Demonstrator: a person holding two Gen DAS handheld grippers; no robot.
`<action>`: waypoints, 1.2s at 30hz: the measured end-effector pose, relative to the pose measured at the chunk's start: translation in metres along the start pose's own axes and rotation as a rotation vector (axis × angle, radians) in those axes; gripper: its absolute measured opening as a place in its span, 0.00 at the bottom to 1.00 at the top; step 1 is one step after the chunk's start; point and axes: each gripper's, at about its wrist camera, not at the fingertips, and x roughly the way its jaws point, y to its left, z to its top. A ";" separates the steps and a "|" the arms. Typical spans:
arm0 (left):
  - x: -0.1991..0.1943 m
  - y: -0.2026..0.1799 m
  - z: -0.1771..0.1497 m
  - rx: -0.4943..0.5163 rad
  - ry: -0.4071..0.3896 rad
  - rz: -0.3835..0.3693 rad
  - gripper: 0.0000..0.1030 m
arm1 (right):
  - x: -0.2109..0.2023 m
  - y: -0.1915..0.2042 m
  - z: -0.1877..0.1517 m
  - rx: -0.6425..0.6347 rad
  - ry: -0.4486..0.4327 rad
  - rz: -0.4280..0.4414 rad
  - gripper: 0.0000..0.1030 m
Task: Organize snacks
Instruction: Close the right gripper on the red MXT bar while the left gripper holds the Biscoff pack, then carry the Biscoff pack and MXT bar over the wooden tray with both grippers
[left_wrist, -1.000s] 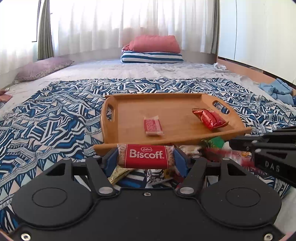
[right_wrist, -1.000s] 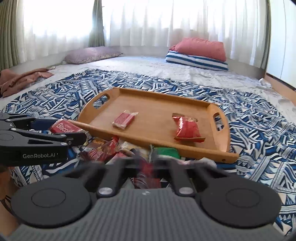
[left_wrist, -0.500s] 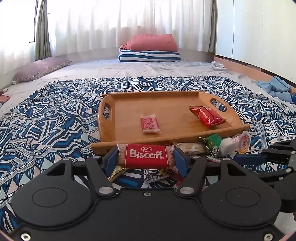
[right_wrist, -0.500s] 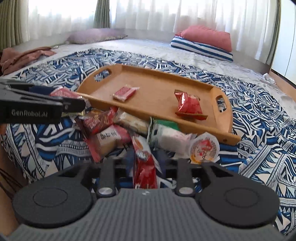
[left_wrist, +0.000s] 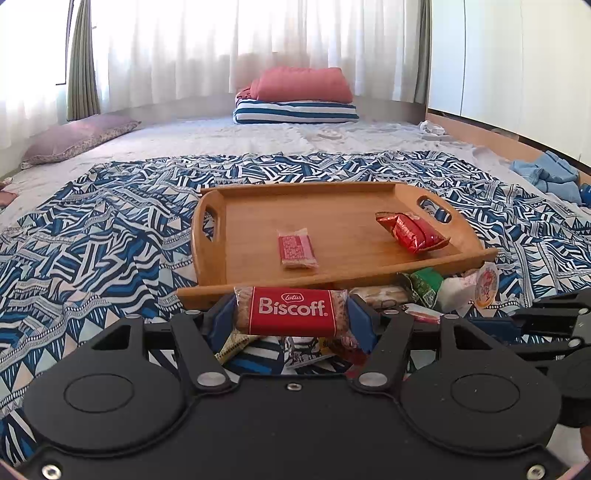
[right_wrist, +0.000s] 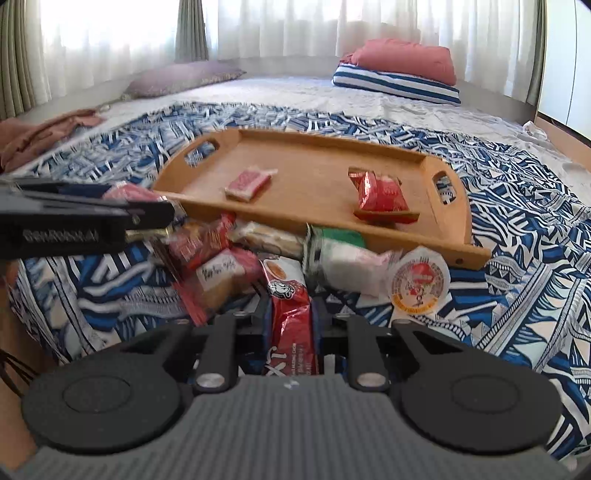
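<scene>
While clamped, Biscoff packet (left_wrist: 291, 312) lies crosswise.

Left gripper (left_wrist: 291, 313) clamped on the Biscoff pack (left_wrist: 291, 312) — held crosswise, label facing camera, just short of the wooden tray's (left_wrist: 207, 266) near rim. On the tray: a small pink wrapped snack (left_wrist: 296, 247) mid-floor, a red foil pack (left_wrist: 412, 232) near the right handle. Loose snacks piled just in front of the near rim, incl. a green-topped pack (left_wrist: 424, 286) and a round lidded cup (left_wrist: 487, 285). Right gripper (left_wrist: 554, 325) at the right edge — jaw state hidden. All on a blue patterned blanket (left_wrist: 92, 240).
</scene>
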 end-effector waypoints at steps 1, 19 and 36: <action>0.000 0.000 0.001 0.001 -0.003 0.000 0.60 | -0.003 0.000 0.003 0.004 -0.007 0.003 0.24; 0.037 0.018 0.053 -0.030 -0.015 -0.005 0.60 | -0.008 -0.053 0.073 0.114 -0.139 -0.083 0.24; 0.131 0.043 0.071 -0.071 0.119 0.036 0.60 | 0.080 -0.135 0.104 0.315 -0.045 -0.156 0.24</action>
